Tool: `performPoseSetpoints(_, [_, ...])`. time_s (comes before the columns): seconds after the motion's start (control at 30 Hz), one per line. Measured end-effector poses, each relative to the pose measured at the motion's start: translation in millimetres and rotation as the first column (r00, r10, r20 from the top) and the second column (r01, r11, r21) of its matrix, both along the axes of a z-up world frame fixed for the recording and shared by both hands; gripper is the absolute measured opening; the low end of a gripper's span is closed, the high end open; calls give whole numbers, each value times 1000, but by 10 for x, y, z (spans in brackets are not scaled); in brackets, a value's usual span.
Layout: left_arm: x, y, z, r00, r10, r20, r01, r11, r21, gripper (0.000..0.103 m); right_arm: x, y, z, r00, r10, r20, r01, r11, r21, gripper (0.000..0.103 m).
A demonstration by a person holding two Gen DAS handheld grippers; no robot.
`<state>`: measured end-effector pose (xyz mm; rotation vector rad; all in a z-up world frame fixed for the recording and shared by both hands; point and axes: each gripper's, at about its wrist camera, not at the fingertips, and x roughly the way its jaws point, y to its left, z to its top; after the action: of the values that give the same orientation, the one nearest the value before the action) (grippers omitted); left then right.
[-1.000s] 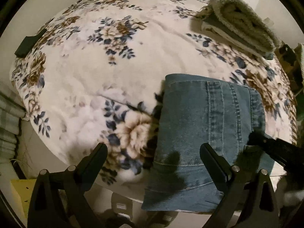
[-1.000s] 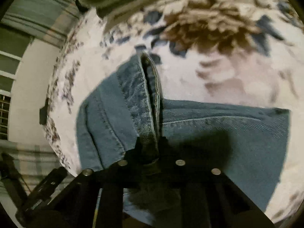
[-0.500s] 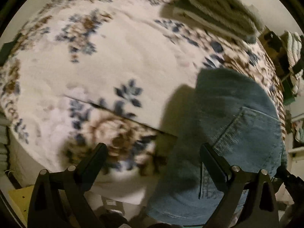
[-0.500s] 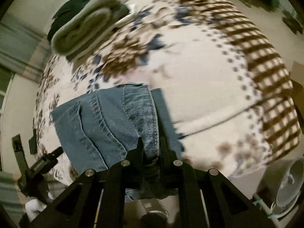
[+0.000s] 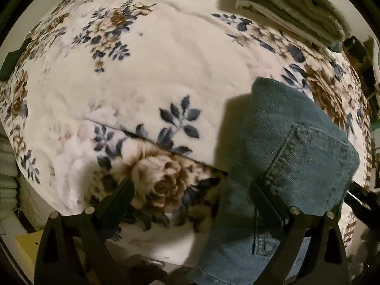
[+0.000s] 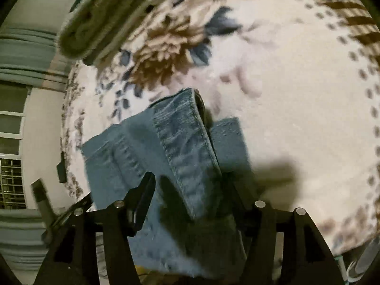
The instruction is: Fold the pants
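Note:
The blue denim pants (image 5: 292, 147) lie folded in a bundle near the front edge of the floral blanket (image 5: 154, 76), back pocket up. My left gripper (image 5: 192, 197) is open and empty; its right finger hovers over the denim's left part. In the right wrist view the pants (image 6: 171, 147) lie with a folded hem edge raised between the fingers. My right gripper (image 6: 190, 185) is open, its jaws on either side of that fold, not clamping it.
A stack of folded towels (image 5: 292, 7) sits at the far right of the bed and shows in the right wrist view (image 6: 99, 16). A dark flat object (image 5: 11, 59) lies at the bed's left edge. A window and wall (image 6: 11, 142) are to the left.
My right gripper has opened and let go of the denim fold it was clamping. The pants now rest on the blanket. The left gripper stayed open and shifted slightly.

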<state>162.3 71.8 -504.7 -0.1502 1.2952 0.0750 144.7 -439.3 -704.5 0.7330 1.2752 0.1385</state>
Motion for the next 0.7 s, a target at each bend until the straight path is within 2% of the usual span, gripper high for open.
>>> performPoseSetpoints(0.03, [-11, -25, 10, 1000, -11, 2, 11, 1000, 1, 99, 37, 43, -28, 1000, -1, 4, 1, 1000, -22, 58])
performPoseSetpoints(0.07, [-15, -42, 18, 1000, -21, 4, 21, 1000, 4, 99, 40, 82, -12, 999, -22, 33, 24, 998, -49, 33])
performPoseSetpoints(0.17, [-35, -111, 90, 999, -49, 19, 49, 999, 15, 99, 3, 208, 98, 998, -6, 63, 13, 994, -107, 18])
performPoseSetpoints(0.23, [-21, -136, 133, 998, -60, 25, 60, 998, -3, 99, -111, 190, 250, 996, -37, 86, 47, 993, -112, 14])
performPoseSetpoints(0.33, [12, -161, 236, 997, -70, 44, 70, 997, -20, 99, -369, 110, 648, 986, -85, 144, 105, 986, -131, 13])
performPoseSetpoints(0.4, [28, -187, 320, 996, -70, 59, 73, 996, -42, 99, -551, 25, 907, 982, -112, 153, 137, 977, -163, 13])
performPoseSetpoints(0.5, [72, -300, 387, 993, -89, 83, 94, 994, -63, 99, -776, -183, 1125, 974, -162, 155, 191, 963, -192, 13])
performPoseSetpoints(0.6, [154, -471, 315, 991, -110, 82, 115, 991, -66, 99, -875, -321, 1064, 976, -171, 131, 202, 941, -272, 13])
performPoseSetpoints(0.7, [263, -655, 113, 987, -142, 69, 143, 990, -7, 99, -777, -345, 683, 983, -171, 62, 182, 908, -378, 14])
